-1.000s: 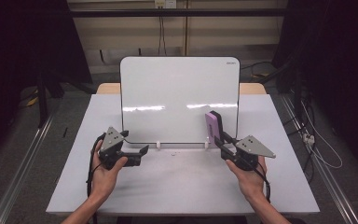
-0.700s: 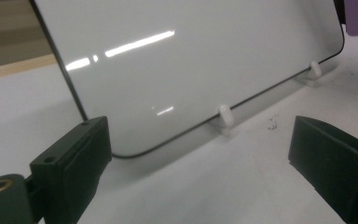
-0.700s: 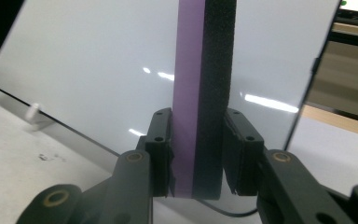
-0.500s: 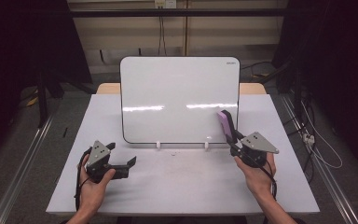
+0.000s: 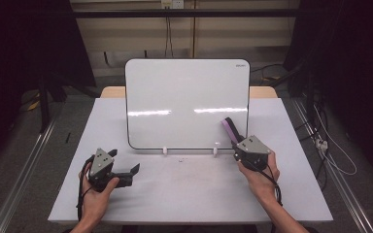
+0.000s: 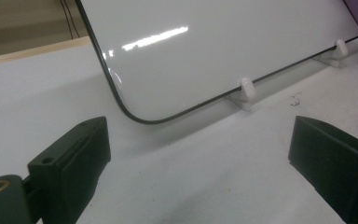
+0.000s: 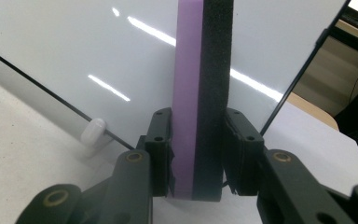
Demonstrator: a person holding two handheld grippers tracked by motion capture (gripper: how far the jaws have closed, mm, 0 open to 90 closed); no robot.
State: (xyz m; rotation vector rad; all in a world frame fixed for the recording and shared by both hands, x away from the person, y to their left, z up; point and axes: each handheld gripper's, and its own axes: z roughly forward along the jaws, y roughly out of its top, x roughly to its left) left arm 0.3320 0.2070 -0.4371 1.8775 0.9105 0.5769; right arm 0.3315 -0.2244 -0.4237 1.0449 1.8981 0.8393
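Two hand-held grippers worked at a white rectangular whiteboard point(image 5: 187, 104).
The right hand-held gripper point(image 5: 237, 143) clamped a soft, light purple-and-black foam eraser point(image 7: 201, 93) mid-body; the left hand-held gripper point(image 5: 130, 173) stood apart, empty.

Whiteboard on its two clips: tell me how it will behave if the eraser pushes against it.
The whiteboard looks stiff, so it probably won't flex. It stands nearly upright on two small white clips, so a hard push may tip it backward or slide it. Its surface is glossy; the eraser in the right tongs should glide.
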